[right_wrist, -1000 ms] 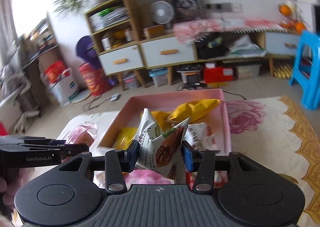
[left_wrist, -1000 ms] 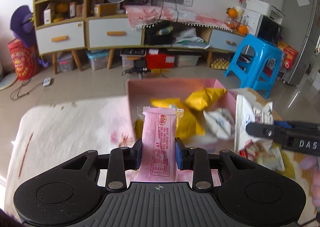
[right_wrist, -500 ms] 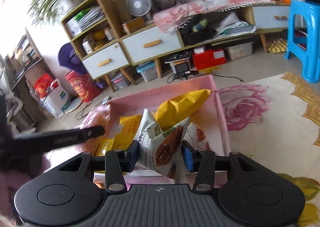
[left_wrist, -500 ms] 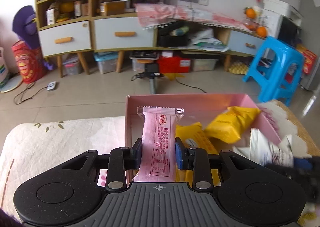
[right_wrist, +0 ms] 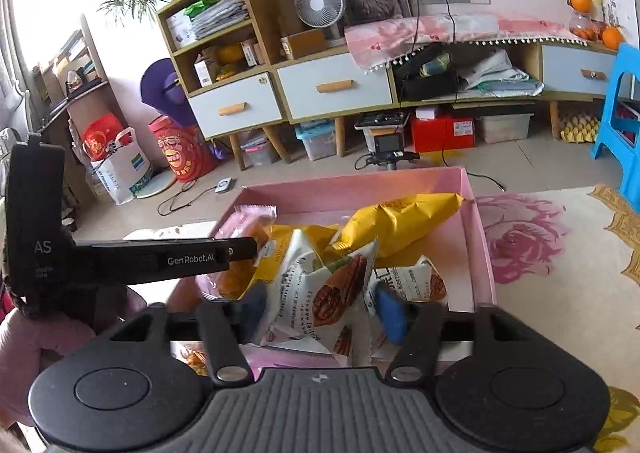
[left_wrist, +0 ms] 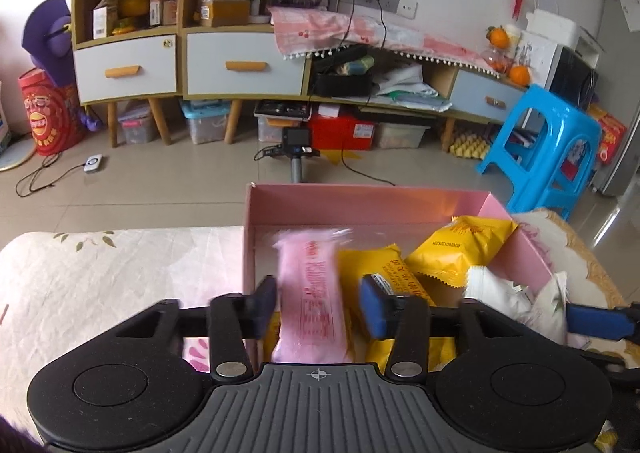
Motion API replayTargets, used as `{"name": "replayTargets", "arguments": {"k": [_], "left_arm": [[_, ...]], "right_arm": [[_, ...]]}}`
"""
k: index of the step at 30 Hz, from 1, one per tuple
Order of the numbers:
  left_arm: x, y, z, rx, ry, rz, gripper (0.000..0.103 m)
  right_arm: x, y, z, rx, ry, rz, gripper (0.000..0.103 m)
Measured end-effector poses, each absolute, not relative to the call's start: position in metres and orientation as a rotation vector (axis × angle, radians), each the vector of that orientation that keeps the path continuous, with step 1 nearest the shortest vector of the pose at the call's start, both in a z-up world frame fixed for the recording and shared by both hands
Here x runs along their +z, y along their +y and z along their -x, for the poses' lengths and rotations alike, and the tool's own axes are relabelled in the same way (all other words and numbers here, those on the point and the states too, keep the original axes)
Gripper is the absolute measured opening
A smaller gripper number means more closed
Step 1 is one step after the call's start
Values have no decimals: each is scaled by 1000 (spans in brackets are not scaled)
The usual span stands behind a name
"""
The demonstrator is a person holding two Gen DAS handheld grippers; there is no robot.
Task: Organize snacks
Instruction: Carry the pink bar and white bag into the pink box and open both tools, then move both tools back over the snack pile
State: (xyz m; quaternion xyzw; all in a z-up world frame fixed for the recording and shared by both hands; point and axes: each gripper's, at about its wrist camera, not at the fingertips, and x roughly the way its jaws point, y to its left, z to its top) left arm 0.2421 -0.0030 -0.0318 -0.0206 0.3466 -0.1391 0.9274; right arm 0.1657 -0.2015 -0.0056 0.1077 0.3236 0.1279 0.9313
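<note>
Over the pink box [left_wrist: 360, 201] both of my grippers are letting go at once. My left gripper [left_wrist: 318, 307] has just been opening its jaws: the pink wafer packet [left_wrist: 310, 289] is between them, blurred and tipping towards the box's left wall, with a clear gap on the right pad's side, so I judge it released and dropping in. My right gripper [right_wrist: 320, 307] has likewise just been opening; the white nut-snack packet [right_wrist: 324, 289] stands between the pads but neither presses on it, and its lower end seems to rest on the near part of the box.

Inside the box I can already count a long yellow packet [right_wrist: 404, 221] lying across the far half, another yellow packet [left_wrist: 384, 273] nearer the middle, and a second white nut packet [right_wrist: 416, 281] towards the right wall. So the sorting looks well advanced, with these two the latest additions.

What is left I can only partly judge: near the box's front edge, under my right gripper, something orange-printed [right_wrist: 192, 359] lies on the flowered desk cloth [right_wrist: 560, 253], perhaps one more snack to collect. Beyond the box's right wall the cloth shows nothing loose
</note>
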Motion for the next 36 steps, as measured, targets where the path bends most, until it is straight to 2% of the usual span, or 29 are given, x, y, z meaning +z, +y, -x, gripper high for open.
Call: {"name": "replayTargets", "arguments": {"k": [2, 9, 17, 21, 32, 36], "left_arm": [[-28, -1, -238, -282, 703, 37, 56], [-12, 11, -213, -296, 684, 67, 79], [-3, 23, -179, -284, 688, 69, 90], [-1, 25, -161, -285, 705, 63, 98], [-4, 15, -103, -248, 754, -44, 100], [-18, 17, -86, -273, 698, -51, 100]], "right_arm": [[0, -201, -162, 269, 642, -218, 70], [12, -200, -150, 273, 624, -174, 81], [26, -213, -122, 260, 650, -170, 92], [31, -221, -108, 245, 648, -154, 93], [27, -231, -79, 253, 653, -96, 95], [21, -241, -75, 256, 660, -127, 95]]}}
